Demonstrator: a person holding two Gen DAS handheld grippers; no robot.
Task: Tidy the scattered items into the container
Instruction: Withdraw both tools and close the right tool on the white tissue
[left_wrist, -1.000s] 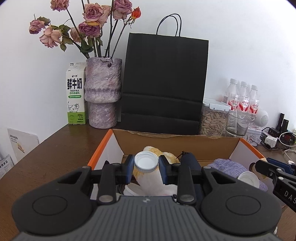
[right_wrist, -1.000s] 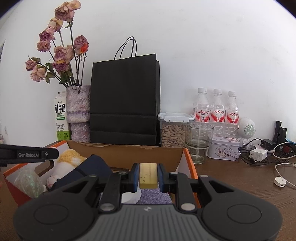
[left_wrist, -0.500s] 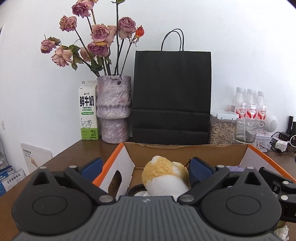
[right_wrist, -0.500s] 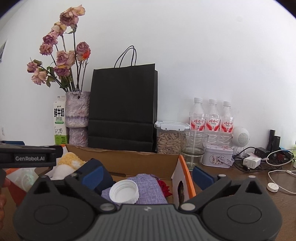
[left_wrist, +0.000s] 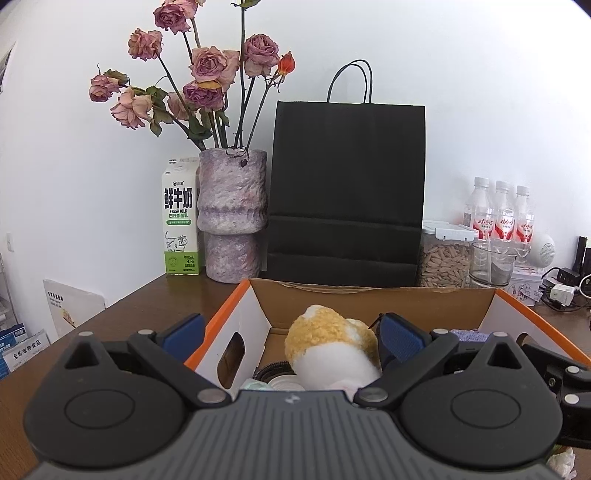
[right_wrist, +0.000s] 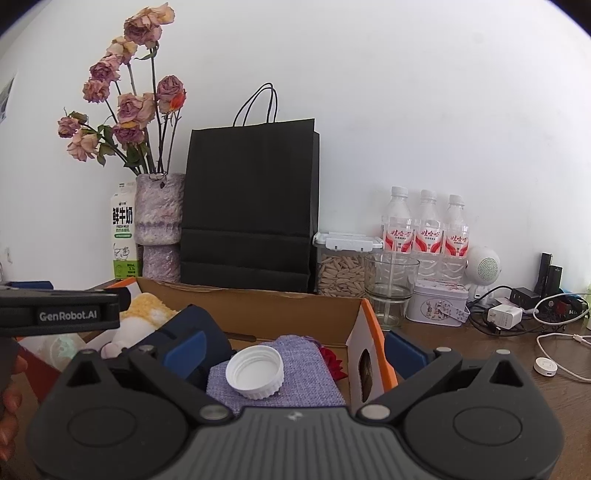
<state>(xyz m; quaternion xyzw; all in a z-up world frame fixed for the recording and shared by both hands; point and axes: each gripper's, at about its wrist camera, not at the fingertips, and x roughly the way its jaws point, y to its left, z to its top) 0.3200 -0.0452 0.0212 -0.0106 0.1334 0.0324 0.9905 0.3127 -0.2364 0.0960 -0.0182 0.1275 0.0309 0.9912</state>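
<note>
Both grippers' jaws gape empty over the box (left_wrist: 373, 301), seemingly touching nothing inside.

Both cams ride my tongs, low over tabletop (left_wrist: 122, 314), facing back wall, tilted slightly down. Left cam sits close over left end of cardboard box (left_wrist: 369, 299), paper bag (left_wrist: 347, 192) dead ahead. Right cam sits over box's right end (right_wrist: 258, 306), bag left of centre. Shared: box interior, vase (right_wrist: 159, 221), milk carton (left_wrist: 180, 218), bottles (right_wrist: 424, 225). Left tongs (right_wrist: 59, 314) poke into right view.
</note>
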